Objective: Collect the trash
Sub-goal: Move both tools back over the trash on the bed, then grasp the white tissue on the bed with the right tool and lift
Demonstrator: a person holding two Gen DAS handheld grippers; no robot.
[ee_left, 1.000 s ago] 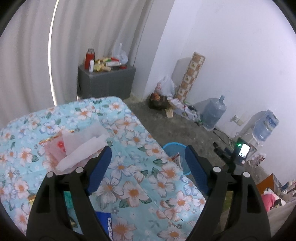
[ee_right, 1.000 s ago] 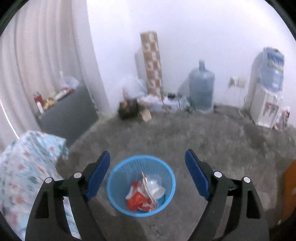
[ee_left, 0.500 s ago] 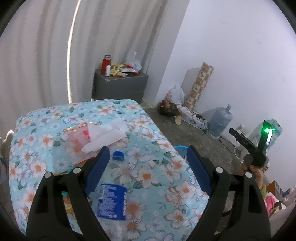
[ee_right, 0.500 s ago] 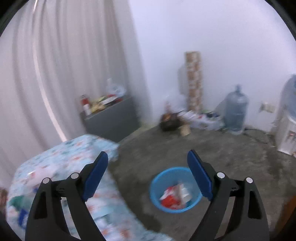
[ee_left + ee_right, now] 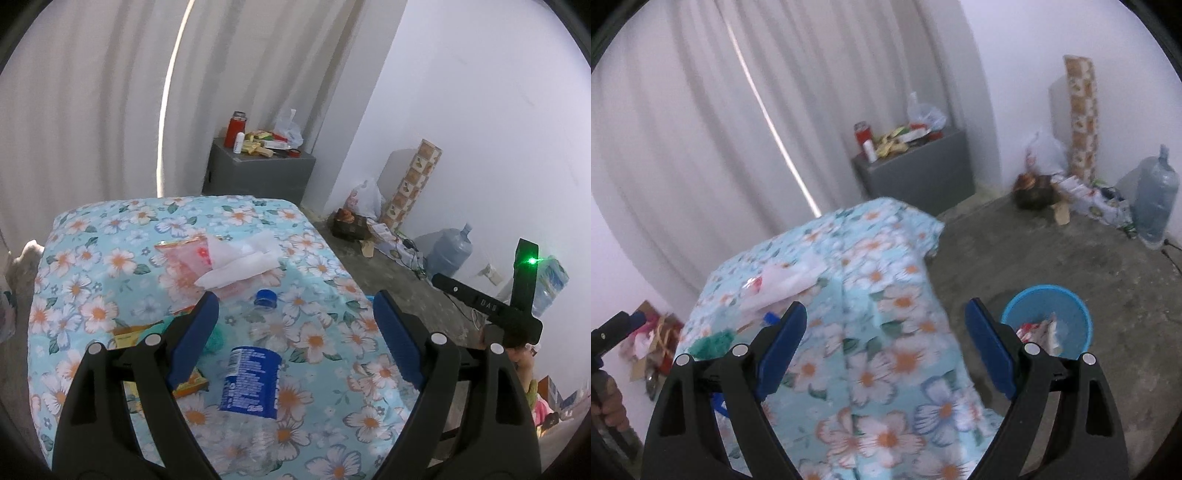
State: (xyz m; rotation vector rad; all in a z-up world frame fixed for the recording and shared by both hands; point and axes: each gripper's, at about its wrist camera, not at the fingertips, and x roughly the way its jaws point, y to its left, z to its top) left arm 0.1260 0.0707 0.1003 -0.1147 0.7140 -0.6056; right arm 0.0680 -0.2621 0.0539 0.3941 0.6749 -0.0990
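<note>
A table under a floral cloth point(image 5: 110, 236) carries the trash. A clear plastic bottle point(image 5: 255, 365) with a blue label and blue cap lies on it, between the fingers of my left gripper point(image 5: 293, 325), which is open and above it. Behind the bottle lie a white tissue point(image 5: 243, 262) on a red snack wrapper point(image 5: 181, 258), a yellow wrapper point(image 5: 190, 382) and something green point(image 5: 216, 338). My right gripper point(image 5: 886, 332) hangs open over the cloth's near corner point(image 5: 886, 369), holding nothing. The blue bin point(image 5: 1047, 319) on the floor to its right holds wrappers.
A grey cabinet point(image 5: 258, 173) with a red flask and clutter stands against the curtain. Bags, a patterned roll point(image 5: 410, 188) and a water jug point(image 5: 448, 253) line the far wall. The other hand-held gripper point(image 5: 491, 302) shows at the right edge. Rubbish point(image 5: 653, 343) lies on the floor left of the table.
The left view drew back, and the bottle came into sight between its fingers. The right gripper swung left and up from over the bin to over the table's corner.
</note>
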